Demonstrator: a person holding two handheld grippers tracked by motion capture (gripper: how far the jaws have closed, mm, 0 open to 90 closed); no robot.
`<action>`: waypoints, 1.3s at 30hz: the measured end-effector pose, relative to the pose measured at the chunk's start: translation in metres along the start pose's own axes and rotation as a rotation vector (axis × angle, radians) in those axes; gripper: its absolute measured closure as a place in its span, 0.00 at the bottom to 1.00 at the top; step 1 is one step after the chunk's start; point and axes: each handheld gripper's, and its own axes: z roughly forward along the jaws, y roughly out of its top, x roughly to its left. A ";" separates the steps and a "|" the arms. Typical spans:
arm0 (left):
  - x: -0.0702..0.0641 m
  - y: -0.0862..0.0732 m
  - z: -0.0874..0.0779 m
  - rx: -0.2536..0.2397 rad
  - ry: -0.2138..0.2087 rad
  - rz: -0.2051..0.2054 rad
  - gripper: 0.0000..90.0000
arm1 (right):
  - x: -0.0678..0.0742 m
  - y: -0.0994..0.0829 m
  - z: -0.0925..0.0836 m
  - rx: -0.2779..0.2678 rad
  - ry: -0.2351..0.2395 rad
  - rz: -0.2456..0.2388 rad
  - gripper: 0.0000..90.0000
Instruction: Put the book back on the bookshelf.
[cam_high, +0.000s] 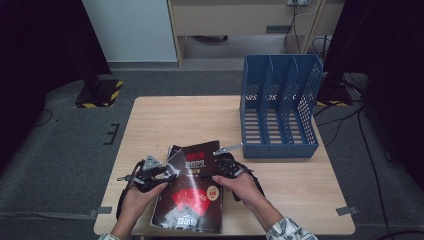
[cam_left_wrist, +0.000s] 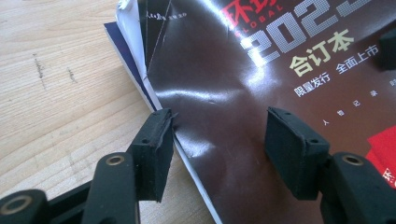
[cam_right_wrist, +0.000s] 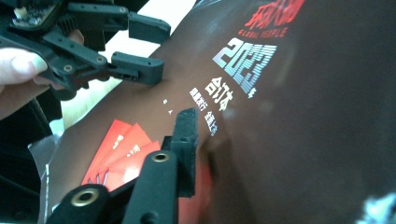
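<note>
Glossy dark-brown magazine (cam_high: 192, 187) with red print lying lower centre of the wooden table (cam_high: 165, 120), long axis running away from the person. Left gripper (cam_left_wrist: 219, 140) parted astride its left edge, one pad touching. Right gripper (cam_high: 226, 164) apparently pinching the right edge; far jaw hidden, grip unconfirmed.

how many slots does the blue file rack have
3, side by side in the blue file rack at the table's far right: left, middle and right slots, all looking empty.
</note>
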 end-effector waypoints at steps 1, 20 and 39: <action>0.000 0.000 0.000 -0.002 -0.001 -0.001 0.47 | 0.000 0.000 -0.001 -0.006 -0.002 -0.003 0.82; 0.014 0.003 0.006 -0.079 -0.040 -0.063 0.34 | 0.018 0.013 -0.010 -0.088 -0.026 -0.107 0.91; 0.030 0.008 0.010 -0.149 -0.125 -0.064 0.20 | 0.026 0.031 -0.013 -0.127 -0.048 -0.205 0.94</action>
